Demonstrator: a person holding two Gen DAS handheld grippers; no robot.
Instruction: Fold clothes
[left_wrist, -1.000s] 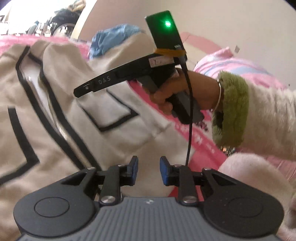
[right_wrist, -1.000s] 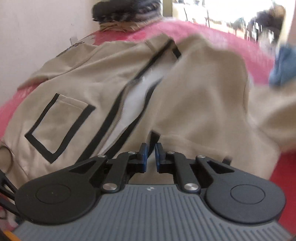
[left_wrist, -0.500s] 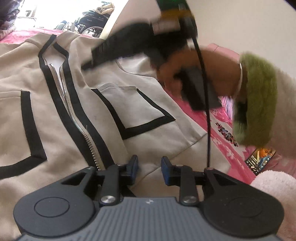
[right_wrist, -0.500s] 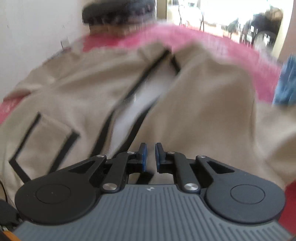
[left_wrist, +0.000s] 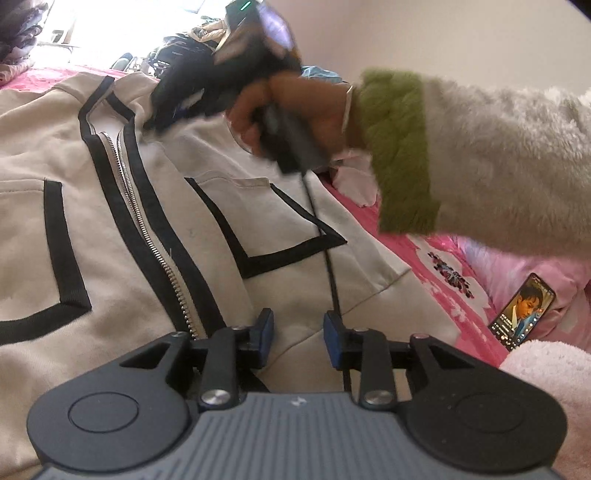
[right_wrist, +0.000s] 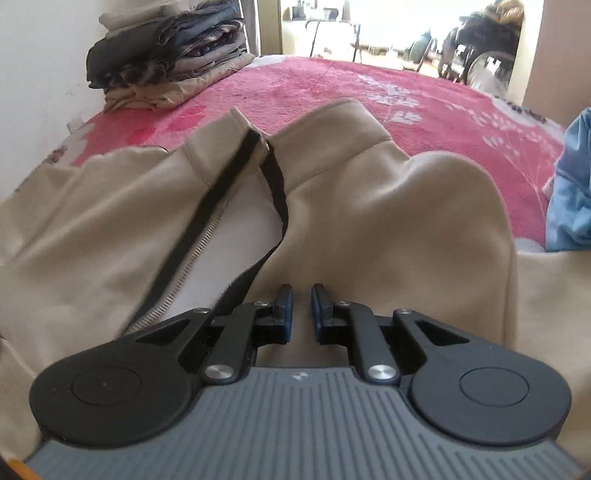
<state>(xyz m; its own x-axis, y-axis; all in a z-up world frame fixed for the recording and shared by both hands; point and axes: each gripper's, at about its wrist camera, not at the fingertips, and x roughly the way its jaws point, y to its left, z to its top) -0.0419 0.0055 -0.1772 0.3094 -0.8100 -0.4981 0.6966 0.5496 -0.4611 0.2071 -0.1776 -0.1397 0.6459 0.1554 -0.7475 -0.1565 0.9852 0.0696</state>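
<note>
On the pink bedspread (right_wrist: 332, 92) the beige zip jacket (left_wrist: 155, 221) lies spread face up, unfolded: no fold made yet on it, so sleeves and body all remain. A stack of folded clothes (right_wrist: 166, 62) sits at the far corner, so earlier pieces look done. Jacket is beige with black trim, 2 outlined pockets, zipper partly open at the collar. Left gripper (left_wrist: 298, 332) over the hem, jaws a little apart, nothing between. Right gripper (right_wrist: 302, 306) near the collar, jaws nearly together, pinching nothing.
</note>
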